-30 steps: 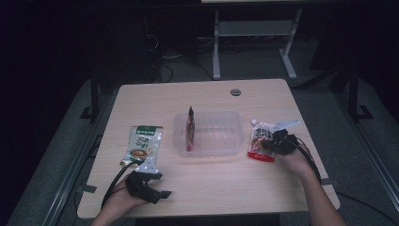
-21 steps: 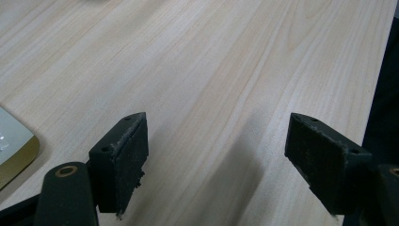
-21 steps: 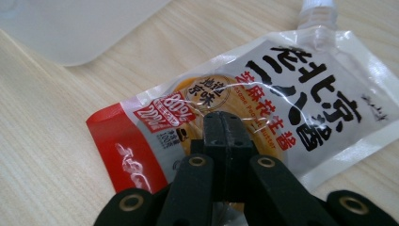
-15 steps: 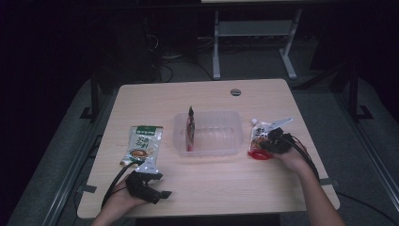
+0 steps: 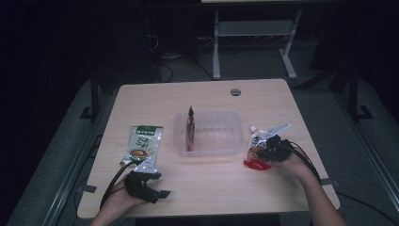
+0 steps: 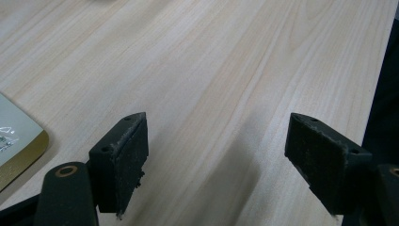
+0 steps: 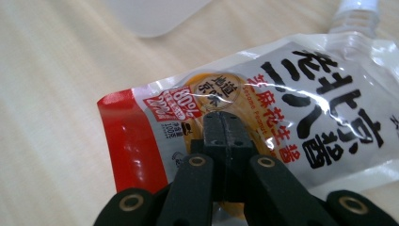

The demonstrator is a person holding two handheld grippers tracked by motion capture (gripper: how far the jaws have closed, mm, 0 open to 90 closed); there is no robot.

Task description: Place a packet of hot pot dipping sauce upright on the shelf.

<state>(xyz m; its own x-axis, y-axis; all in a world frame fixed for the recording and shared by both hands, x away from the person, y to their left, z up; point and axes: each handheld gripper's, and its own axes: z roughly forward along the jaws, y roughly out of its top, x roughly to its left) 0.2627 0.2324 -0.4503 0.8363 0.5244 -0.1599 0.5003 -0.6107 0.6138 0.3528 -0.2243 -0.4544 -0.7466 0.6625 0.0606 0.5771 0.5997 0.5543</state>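
The right gripper [image 7: 221, 123] has its jaws pressed flat together, pads meeting with nothing between them, tips resting on or just over the face of the spouted sauce pouch [image 7: 263, 108]. In the high view that pouch [image 5: 258, 147] lies flat on the table [image 5: 263, 99], just right of the clear plastic tray [image 5: 231, 147], which already holds a dark sachet [image 5: 190, 128] standing on edge at its left end. The pouch's long axis runs near to far, tilted slightly: the red bottom seam points toward the near edge, the capped spout toward the far right.

It looks soft, glossy and probably slippery, light to moderate in weight, its filling likely to shift when lifted. A side edge or the stiff spout neck seems the surest hold.

The left gripper [image 6: 216, 165] hovers with jaws wide apart over bare wood, near a green soup packet [image 5: 143, 146].
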